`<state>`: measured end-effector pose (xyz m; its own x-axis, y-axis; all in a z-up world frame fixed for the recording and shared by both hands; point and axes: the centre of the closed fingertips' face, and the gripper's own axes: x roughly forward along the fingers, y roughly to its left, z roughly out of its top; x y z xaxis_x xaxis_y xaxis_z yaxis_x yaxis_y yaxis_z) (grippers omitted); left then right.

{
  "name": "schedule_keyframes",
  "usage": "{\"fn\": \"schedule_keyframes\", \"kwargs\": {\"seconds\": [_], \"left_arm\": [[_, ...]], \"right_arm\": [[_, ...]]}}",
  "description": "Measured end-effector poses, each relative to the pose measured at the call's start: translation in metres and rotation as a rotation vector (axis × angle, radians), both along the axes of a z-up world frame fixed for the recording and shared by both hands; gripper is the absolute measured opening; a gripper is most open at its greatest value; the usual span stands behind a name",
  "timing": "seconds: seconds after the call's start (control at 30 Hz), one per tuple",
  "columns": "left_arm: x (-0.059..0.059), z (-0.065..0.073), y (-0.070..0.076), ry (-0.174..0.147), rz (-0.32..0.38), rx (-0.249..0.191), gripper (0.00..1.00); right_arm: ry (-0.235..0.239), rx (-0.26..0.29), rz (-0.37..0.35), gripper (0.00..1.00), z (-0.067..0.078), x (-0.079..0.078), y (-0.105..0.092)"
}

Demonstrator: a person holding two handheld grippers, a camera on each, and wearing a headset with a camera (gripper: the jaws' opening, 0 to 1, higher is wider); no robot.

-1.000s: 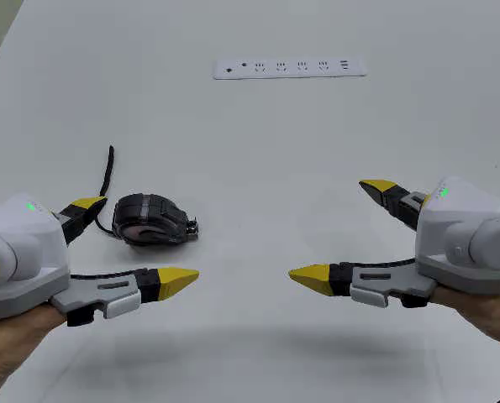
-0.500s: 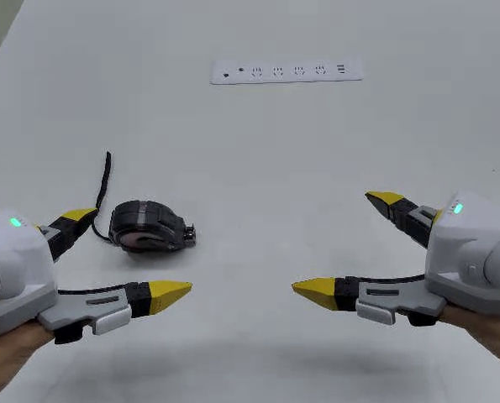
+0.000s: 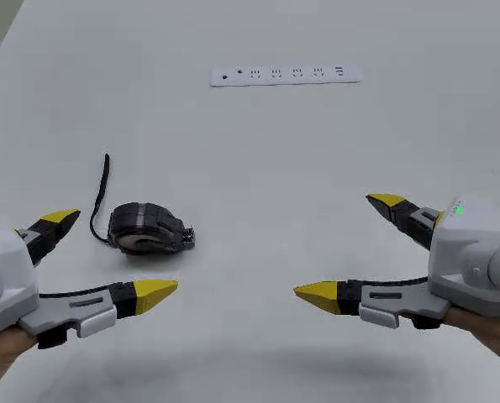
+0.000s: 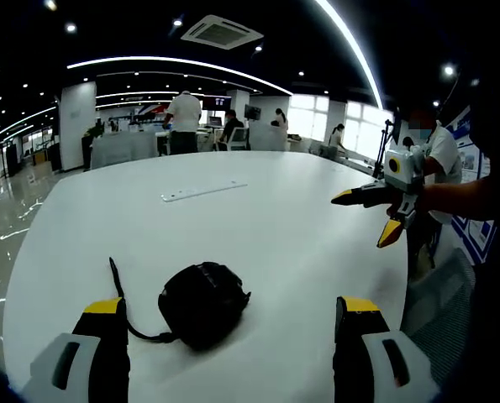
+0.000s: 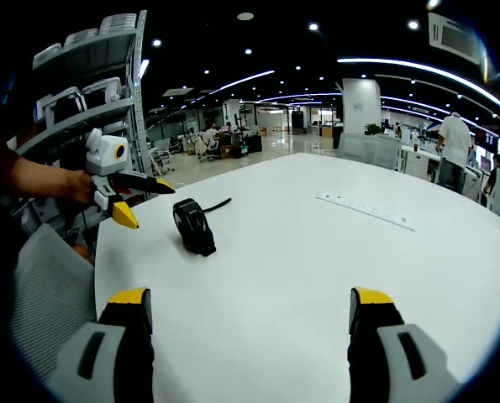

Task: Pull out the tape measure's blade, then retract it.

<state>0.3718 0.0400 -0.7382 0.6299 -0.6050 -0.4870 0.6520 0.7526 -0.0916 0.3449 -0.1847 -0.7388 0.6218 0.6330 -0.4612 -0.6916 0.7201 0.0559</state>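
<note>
Both tools are hovering wide open over the white surface, gripping nothing, with the left tool and right tool well apart. The tape measure is sitting near the left tool's tips, its black strap trailing away. A power strip is lying far beyond.

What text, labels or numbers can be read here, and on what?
Nothing can be read as words or numbers.
Power strip: small marks beside the sockets, too small to read.
Tape measure: dark case, no label legible in the head view or either gripper view.
</note>
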Motion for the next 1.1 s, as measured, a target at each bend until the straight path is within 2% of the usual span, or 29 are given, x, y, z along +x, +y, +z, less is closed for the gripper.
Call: {"fn": "schedule_keyframes", "kwargs": {"seconds": [0.27, 0.77, 1.1], "left_arm": [[0.0016, 0.0014, 0.0011, -0.006, -0.008, 0.009, 1.0], [-0.0032, 0.0048, -0.0047, -0.001, -0.043, -0.016, 1.0], [-0.0031, 0.0048, -0.0036, -0.001, -0.04, -0.019, 1.0]], "right_arm": [[0.005, -0.003, 0.003, 1.0, -0.0015, -0.0014, -0.0003], [0.011, -0.002, -0.015, 1.0, -0.0018, 0.0004, -0.0023], [0.018, -0.006, -0.038, 1.0, -0.0018, 0.0044, -0.0046]]}}
